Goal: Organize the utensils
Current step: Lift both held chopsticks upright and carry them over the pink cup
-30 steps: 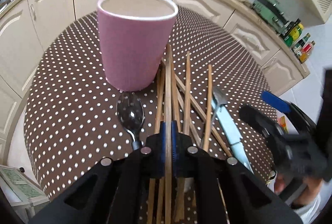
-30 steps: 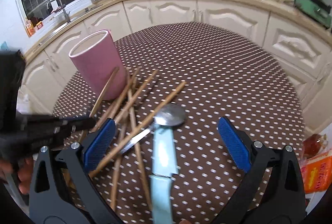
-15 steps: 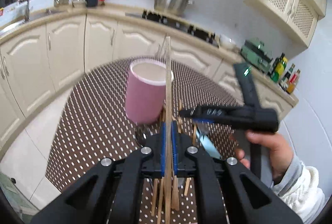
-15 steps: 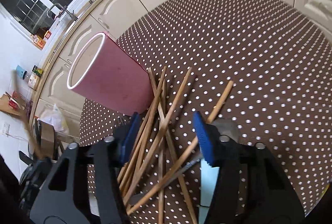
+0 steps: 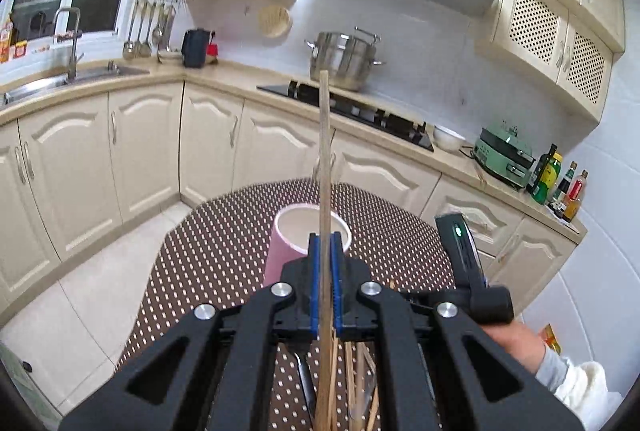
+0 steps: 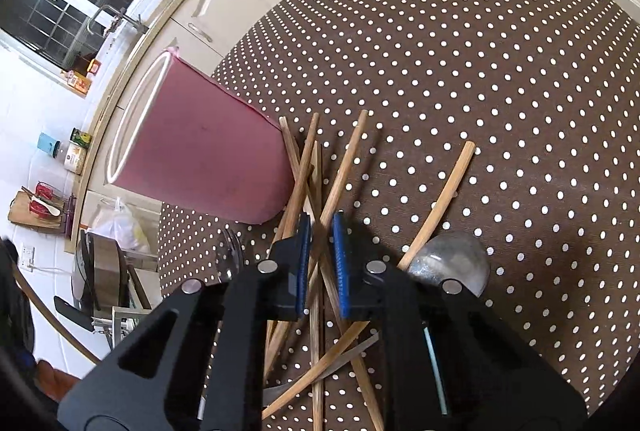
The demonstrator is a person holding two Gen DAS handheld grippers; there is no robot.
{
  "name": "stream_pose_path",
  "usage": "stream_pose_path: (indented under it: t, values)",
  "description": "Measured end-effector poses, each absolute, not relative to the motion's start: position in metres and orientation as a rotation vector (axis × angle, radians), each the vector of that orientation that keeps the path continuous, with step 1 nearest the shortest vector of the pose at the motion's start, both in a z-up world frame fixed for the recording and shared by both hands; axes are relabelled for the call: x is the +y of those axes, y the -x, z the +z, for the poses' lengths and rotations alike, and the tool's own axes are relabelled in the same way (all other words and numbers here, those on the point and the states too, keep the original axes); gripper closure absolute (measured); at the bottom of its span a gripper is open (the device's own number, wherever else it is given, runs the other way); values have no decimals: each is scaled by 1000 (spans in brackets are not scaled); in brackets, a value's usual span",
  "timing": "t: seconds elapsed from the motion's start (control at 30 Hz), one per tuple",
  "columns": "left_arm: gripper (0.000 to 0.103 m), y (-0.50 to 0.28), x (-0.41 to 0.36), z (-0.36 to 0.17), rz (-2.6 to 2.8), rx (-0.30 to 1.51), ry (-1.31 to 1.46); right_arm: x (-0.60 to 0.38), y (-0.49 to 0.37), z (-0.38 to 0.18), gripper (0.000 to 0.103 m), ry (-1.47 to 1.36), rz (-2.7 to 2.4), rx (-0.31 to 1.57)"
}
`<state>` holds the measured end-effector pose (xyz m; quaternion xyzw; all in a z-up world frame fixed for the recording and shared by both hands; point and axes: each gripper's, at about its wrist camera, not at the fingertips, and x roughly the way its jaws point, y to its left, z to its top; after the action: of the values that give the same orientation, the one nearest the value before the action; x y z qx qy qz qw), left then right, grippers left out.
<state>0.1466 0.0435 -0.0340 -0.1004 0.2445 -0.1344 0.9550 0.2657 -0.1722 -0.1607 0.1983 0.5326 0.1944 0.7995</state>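
My left gripper [image 5: 325,251]: blue pads pressed flat on one chopstick [image 5: 325,151], which stands up out of the jaws w/ its tip high against the cabinets; its lower end runs down behind the gripper body. Below & beyond the pads sits the pink cup [image 5: 296,243], upright on the dotted table [image 5: 224,251], mouth showing, nothing visible inside. At right of the left view, my right hand [image 5: 516,341] w/ a grey cuff holds the other tool's handle. My right gripper [image 6: 320,231]: pointing steeply down at the pile of chopsticks [image 6: 340,171], jaws closing to a narrow gap, w/ crossed sticks between the pads; whether the pads already press on them I cannot tell for sure, though the gap looks about stick-wide. The pile lies fanned on the table just beside the cup's base, several tips touching or nearly touching it. One curved stick [image 6: 440,203] lies apart to the right, its lower end by the bowl of a spoon [image 6: 452,263]. A second spoon bowl [image 6: 230,251] shows at left of the gripper, under the cup's base edge. Pale-blue knife handle [image 6: 434,371] partly hidden behind my right finger.
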Motion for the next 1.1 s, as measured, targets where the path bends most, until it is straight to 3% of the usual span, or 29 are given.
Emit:
stream_pose_path:
  t: [0.33, 1.1]
  values:
    - [98, -163, 43, -15, -251, 405, 219, -194, -245, -131, 96, -417, 468, 1015]
    - [98, -223, 29, 10, -240, 277, 224, -190, -204, 61, 96, -223, 506, 456]
